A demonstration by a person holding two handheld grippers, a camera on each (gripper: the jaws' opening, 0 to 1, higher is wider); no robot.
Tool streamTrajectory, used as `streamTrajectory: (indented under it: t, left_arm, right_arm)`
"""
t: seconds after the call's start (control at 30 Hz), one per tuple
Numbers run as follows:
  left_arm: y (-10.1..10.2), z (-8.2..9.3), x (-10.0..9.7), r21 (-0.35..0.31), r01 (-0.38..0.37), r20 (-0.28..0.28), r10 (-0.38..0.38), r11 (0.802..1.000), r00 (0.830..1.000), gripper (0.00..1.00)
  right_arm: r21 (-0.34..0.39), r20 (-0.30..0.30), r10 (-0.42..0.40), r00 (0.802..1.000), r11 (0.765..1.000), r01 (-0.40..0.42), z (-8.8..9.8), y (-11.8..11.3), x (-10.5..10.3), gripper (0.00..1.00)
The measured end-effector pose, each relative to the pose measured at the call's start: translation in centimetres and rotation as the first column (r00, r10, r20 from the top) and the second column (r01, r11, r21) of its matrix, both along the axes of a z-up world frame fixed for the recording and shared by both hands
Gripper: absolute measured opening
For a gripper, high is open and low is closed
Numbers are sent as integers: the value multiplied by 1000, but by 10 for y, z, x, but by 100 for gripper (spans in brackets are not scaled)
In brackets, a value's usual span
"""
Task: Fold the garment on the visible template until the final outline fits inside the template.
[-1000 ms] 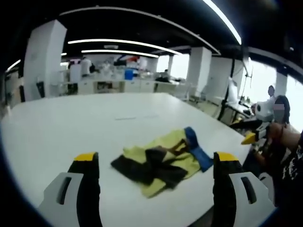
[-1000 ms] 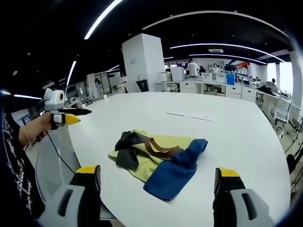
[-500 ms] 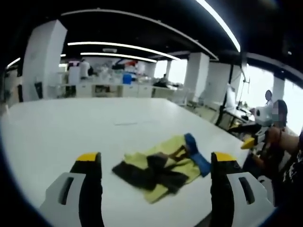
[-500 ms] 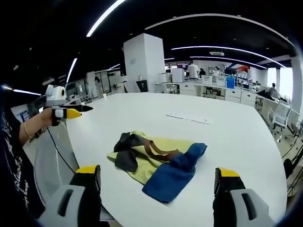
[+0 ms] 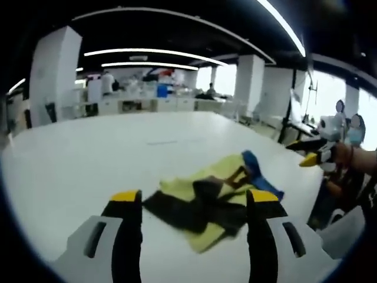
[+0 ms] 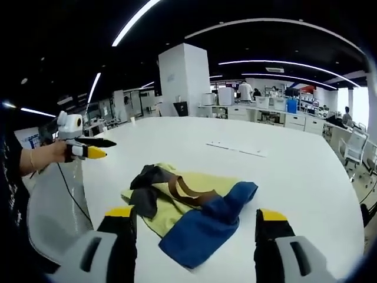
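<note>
A crumpled garment (image 5: 219, 184) of yellow, black, brown and blue cloth lies bunched on the white table (image 5: 82, 153). My left gripper (image 5: 195, 199) hovers open just short of it, its yellow-tipped jaws framing the black and yellow part. In the right gripper view the same garment (image 6: 194, 200) shows its blue part nearest. My right gripper (image 6: 195, 214) is open in front of that blue part, with nothing between its jaws. Each gripper also shows in the other's view, held in a hand: the right gripper (image 5: 311, 154) and the left gripper (image 6: 88, 148).
A faint pale strip (image 6: 235, 147) lies on the table beyond the garment. White pillars (image 6: 182, 79), workbenches and several people stand far behind. An office chair (image 6: 353, 147) is past the table's right edge. The table edge runs close below both grippers.
Both grippers' jaws have narrowed somewhat but remain apart. Both views have drawn a little closer to the garment, which lies as before.
</note>
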State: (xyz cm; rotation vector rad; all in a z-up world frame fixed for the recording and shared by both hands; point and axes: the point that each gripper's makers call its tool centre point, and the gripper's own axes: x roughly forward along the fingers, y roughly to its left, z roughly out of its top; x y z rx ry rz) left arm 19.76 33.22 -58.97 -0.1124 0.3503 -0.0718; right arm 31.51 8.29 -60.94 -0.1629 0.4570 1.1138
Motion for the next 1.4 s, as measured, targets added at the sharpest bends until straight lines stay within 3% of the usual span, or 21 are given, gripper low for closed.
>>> streamTrajectory:
  t: [0.1,0.37,0.53,0.83,1.03,1.17,1.4]
  left_arm:
    - [-3,-5,8,-2,-2,12,2,1000,1000,64]
    - [-5,-28,19,-13,-6,-24,6,1000,1000,59]
    - [-5,-39,20,-19,-28,-49,27,999,998,52]
    - [-11,-58,24,-22,-66,-69,65,998,996,35]
    - [-25,-69,28,10,-37,-75,38,999,996,24]
    - [-19,-83,29,15,-70,-123,72,997,990,21]
    - [-15,-94,25,91,-129,-169,143,987,975,13]
  right_arm:
    - [11,4,11,1000,1000,-11,-5,5,5,75]
    - [-26,3,52,999,998,-52,-27,15,17,66]
    - [-32,-13,53,999,998,-53,-39,18,25,49]
    - [-38,-35,31,999,999,-33,-58,21,36,36]
    - [-67,-38,52,998,996,-54,-68,25,39,32]
    - [-86,-19,49,999,995,-51,-72,27,44,31]
    - [-127,7,62,998,990,-61,-81,30,47,23]
